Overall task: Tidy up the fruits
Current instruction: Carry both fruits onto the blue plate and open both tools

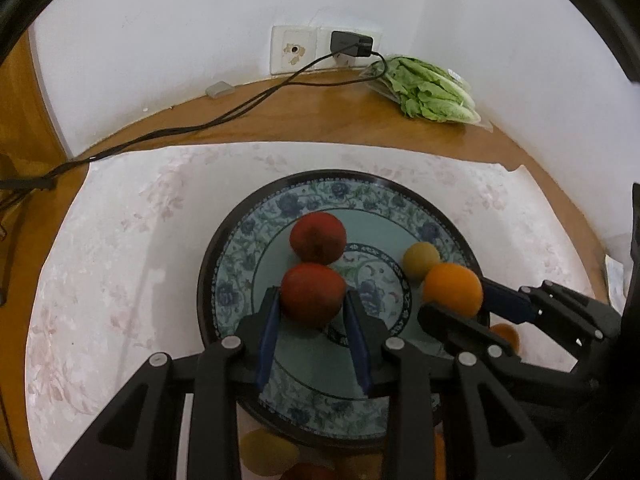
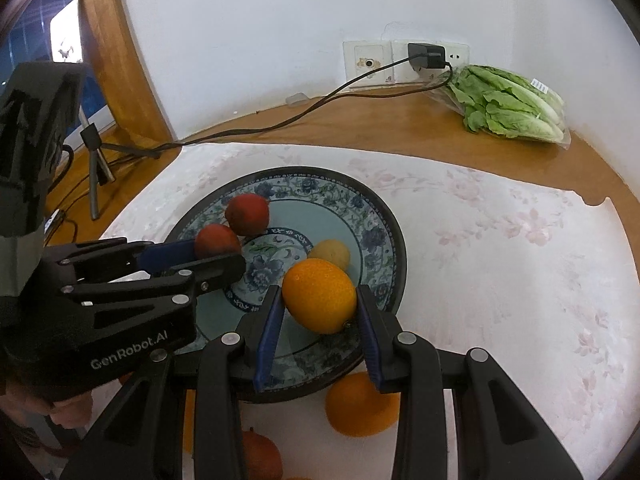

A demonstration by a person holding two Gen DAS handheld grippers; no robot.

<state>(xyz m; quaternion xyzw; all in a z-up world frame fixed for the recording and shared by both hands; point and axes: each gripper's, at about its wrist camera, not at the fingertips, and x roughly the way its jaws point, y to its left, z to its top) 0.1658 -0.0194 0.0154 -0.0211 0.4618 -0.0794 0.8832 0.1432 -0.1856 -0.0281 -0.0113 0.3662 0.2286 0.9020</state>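
Blue-and-white floral porcelain, dark at its rim, makes up the round plate (image 1: 232, 248) that fills the centre of both views, lying on a pale pink-flowered cloth (image 1: 120, 240) over the wooden bench (image 1: 320, 116). The left tool (image 1: 312, 302) is clamped on a round red fruit (image 1: 313, 294), its blue pads pressed to either side, above the lower middle of the plate. A second red fruit (image 1: 318, 237) lies on the plate just beyond it, touching or nearly so. The right tool (image 2: 320, 304) is clamped on a round orange (image 2: 319, 295), held over the plate's lower right part in the right wrist view; in the left wrist view it enters from the right edge with the orange at its tip. A small yellow-green fruit (image 2: 330, 254) rests on the plate just behind the orange. Off the plate, near the bottom of the right wrist view, another orange (image 2: 356, 412) lies on the cloth beside the rim, and a reddish fruit (image 2: 260, 456) shows partly behind the tool's frame; what else lies down there is too hidden to tell. At the upper right, a clear bag of green lettuce (image 2: 512, 104) sits against the white wall, beside a black charger (image 2: 428, 56) plugged into a socket, its cable (image 2: 280, 120) trailing left across the bench.
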